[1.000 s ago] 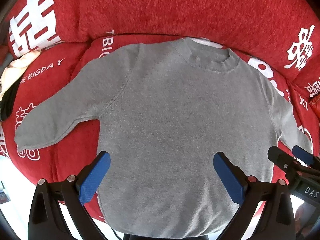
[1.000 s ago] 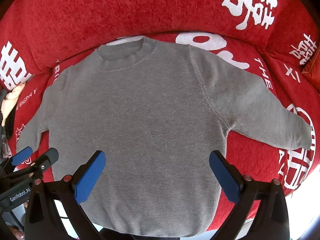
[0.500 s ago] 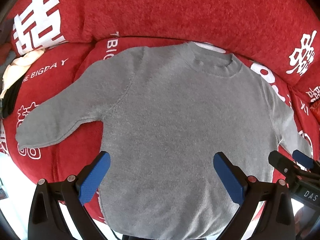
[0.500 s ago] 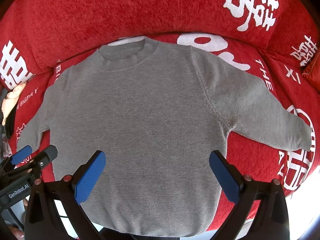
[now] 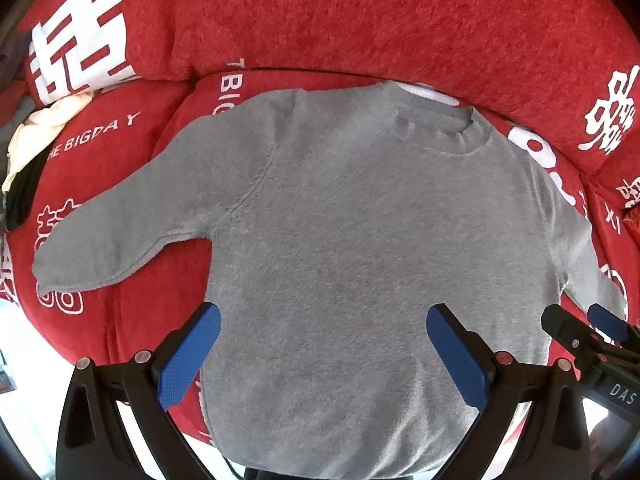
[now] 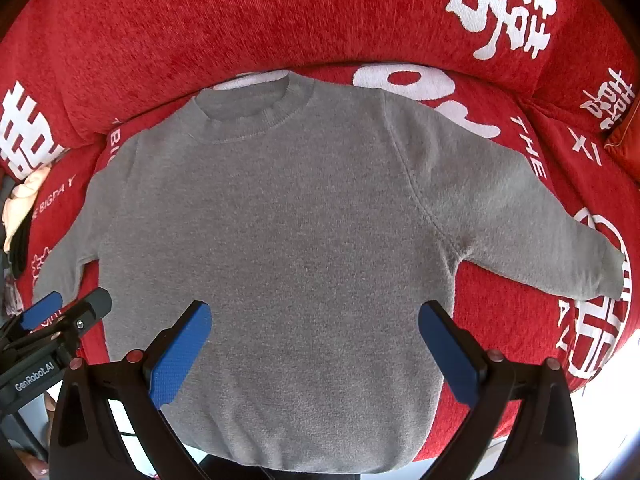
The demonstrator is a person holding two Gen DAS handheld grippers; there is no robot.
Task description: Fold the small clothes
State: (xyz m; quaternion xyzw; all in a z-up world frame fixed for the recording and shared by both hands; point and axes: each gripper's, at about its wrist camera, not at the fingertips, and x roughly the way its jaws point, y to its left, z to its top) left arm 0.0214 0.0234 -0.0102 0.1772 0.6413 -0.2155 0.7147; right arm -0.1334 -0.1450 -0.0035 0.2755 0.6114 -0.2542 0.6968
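Grey knit sweater (image 5: 360, 240) lies flat and spread, front up, on the seat of a red sofa (image 5: 360, 20). Round collar (image 5: 436, 132) at the far side, against the foot of the backrest; hem at the near side, hanging just over the seat's front edge. Left sleeve (image 5: 120, 240) angled out and toward the near left, cuff resting on the red fabric; right sleeve (image 6: 540, 232) angled likewise to the near right, cuff near the seat's right edge. Body fabric smooth, no folds made in it. Left gripper (image 5: 323, 354) hovers over the lower body of the sweater, its blue pads (image 5: 188, 360) spread wide apart with nothing between them, left pad over the sweater's left side edge. Right gripper (image 6: 315, 350) hovers over the same lower area, fingers equally wide apart and empty. Each gripper shows at the edge of the other's view, just beside its neighbour; whether either touches the cloth cannot be told. Sofa cover carries white printed characters and lettering, partly hidden under the garment. At the far left of the seat, a small heap of cream and black clothing (image 5: 28, 160), well apart from the sweater.
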